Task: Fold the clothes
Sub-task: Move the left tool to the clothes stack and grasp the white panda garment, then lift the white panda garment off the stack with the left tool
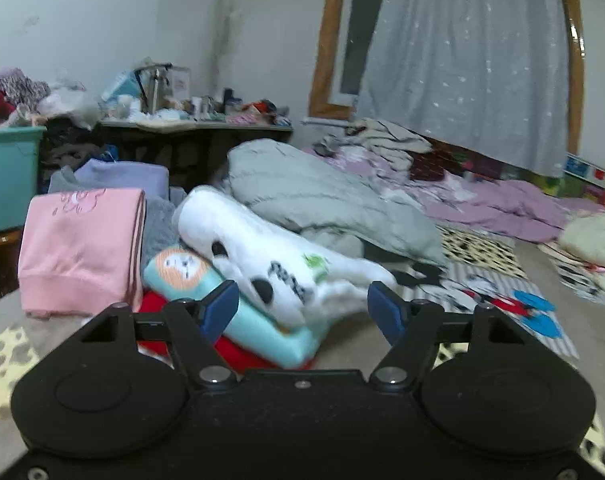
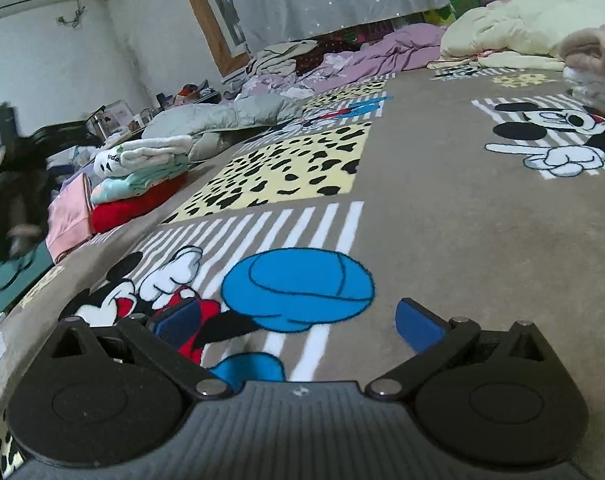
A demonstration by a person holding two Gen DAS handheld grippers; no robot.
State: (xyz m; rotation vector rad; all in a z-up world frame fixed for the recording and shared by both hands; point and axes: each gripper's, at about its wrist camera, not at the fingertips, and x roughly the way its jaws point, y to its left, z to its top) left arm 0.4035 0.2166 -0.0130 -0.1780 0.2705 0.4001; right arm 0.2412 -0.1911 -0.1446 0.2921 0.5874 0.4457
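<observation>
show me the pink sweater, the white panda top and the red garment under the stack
pink sweater (image 1: 78, 248), left wrist view, front panel
white panda top (image 1: 262, 256), left wrist view, printed middle
red garment (image 2: 138, 204), right wrist view, folded edge

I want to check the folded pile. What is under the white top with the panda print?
The white top lies on a folded turquoise garment, which rests on a red one. Anything below the red one is hidden.
</observation>
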